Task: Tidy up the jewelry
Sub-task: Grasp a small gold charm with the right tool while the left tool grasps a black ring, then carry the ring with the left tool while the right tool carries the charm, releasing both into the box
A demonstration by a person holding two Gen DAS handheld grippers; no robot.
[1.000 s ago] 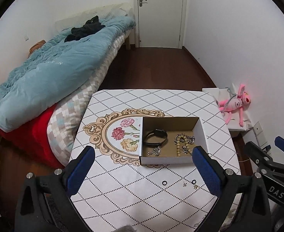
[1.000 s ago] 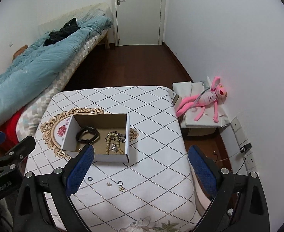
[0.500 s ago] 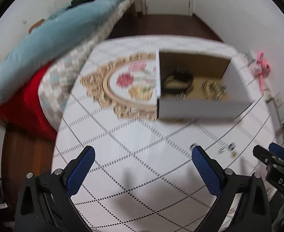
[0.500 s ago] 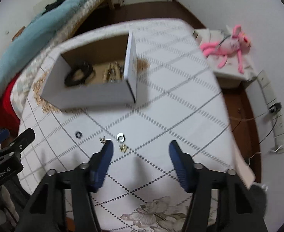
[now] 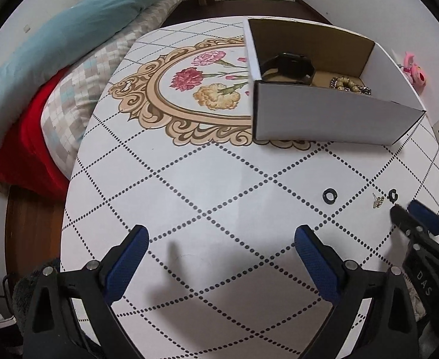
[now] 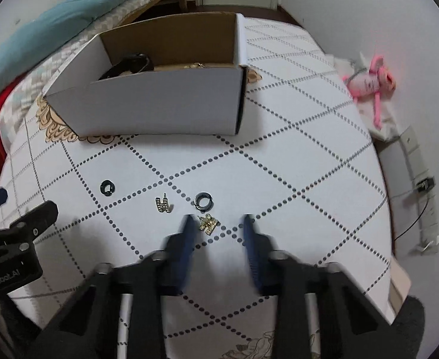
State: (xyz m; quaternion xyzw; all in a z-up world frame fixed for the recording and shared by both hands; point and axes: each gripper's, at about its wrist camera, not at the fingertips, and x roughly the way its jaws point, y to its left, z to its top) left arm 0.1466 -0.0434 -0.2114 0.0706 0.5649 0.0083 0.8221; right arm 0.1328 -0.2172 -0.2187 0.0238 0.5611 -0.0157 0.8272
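Earring, gold and H-shaped (image 6: 209, 223), flat on table (image 6: 294, 179) on the near side of box (image 6: 159, 104). Set directly between the fingers of right gripper (image 6: 218, 229), closer to the left finger (image 6: 189, 233), with long axis skewed diagonally across the closing line. Jaws just closing, gap narrow, piece not yet pinched. Dark ring (image 6: 203, 201) just beyond the fingertips, judged at risk of a nudge. Left gripper (image 5: 219, 239) spread wide and empty, farther left over bare table, so the less handy of the two.
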